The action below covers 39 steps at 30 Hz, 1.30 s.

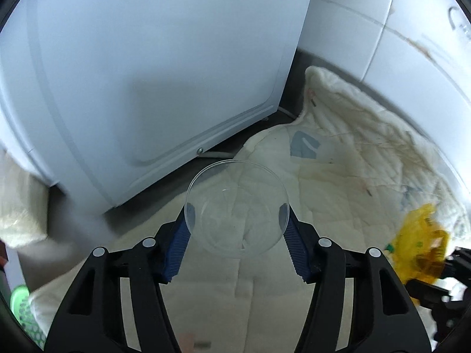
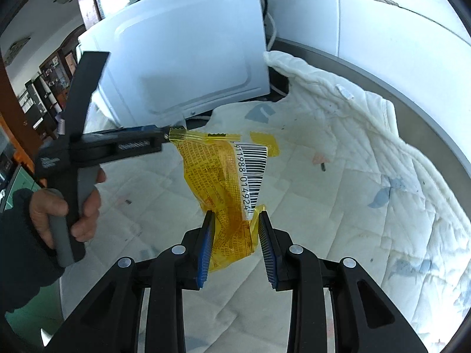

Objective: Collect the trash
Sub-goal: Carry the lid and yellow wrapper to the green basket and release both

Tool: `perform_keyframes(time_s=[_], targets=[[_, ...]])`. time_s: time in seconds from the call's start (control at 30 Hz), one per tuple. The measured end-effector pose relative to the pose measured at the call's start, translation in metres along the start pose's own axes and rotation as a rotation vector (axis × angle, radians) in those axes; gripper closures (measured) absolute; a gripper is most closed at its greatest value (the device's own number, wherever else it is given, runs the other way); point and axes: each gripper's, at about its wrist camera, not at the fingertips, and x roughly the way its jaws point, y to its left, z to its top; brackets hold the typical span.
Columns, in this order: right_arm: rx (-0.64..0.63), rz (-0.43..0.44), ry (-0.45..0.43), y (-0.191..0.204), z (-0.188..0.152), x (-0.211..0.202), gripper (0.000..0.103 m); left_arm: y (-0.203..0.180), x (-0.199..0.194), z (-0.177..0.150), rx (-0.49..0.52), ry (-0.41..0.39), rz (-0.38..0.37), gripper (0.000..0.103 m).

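Observation:
My left gripper [image 1: 237, 211] is shut on a clear plastic cup [image 1: 235, 206], its round mouth facing the camera, held above the white quilted cloth [image 1: 338, 182]. My right gripper [image 2: 235, 220] is shut on a yellow snack wrapper [image 2: 226, 182] with a barcode, held above the cloth [image 2: 353, 206]. In the right wrist view the left gripper [image 2: 164, 133] comes in from the left, held by a hand [image 2: 64, 209]; the cup is hard to make out there. The wrapper also shows at the right edge of the left wrist view [image 1: 421, 250].
A white appliance [image 1: 147, 73] stands at the back left on the cloth's edge; it also shows in the right wrist view [image 2: 182, 58]. White tiled wall [image 1: 382, 29] is behind. A cable [image 2: 272, 29] runs behind the appliance. A green object [image 1: 20, 300] is at the lower left.

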Motion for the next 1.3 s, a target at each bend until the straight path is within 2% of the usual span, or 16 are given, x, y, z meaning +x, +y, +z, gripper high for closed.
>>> perform_keyframes(time_s=[0.23, 0.37, 0.63, 0.83, 1.03, 1.23, 1.3], targets=[[-0.009, 0.037, -0.01, 0.03, -0.021, -0.018, 0.074, 0.026, -0.074, -0.028, -0.029, -0.057, 0.035, 0.044], [-0.033, 0.067, -0.015, 0.056, -0.028, -0.026, 0.074, 0.043, -0.117, -0.048, -0.03, -0.081, 0.093, 0.044], [-0.126, 0.175, -0.011, 0.132, -0.035, -0.033, 0.074, 0.112, -0.197, -0.103, -0.163, -0.114, 0.198, 0.044], [-0.209, 0.271, 0.007, 0.202, -0.037, -0.028, 0.074, 0.175, -0.248, -0.152, -0.275, -0.112, 0.324, 0.044], [-0.278, 0.343, 0.05, 0.27, -0.045, -0.007, 0.073, 0.223, -0.271, -0.19, -0.381, -0.099, 0.398, 0.044], [-0.301, 0.38, 0.113, 0.327, -0.049, 0.034, 0.072, 0.255, -0.269, -0.215, -0.462, -0.073, 0.426, 0.044], [-0.295, 0.388, 0.134, 0.337, -0.049, 0.047, 0.066, 0.261, -0.267, -0.22, -0.477, -0.066, 0.425, 0.044]])
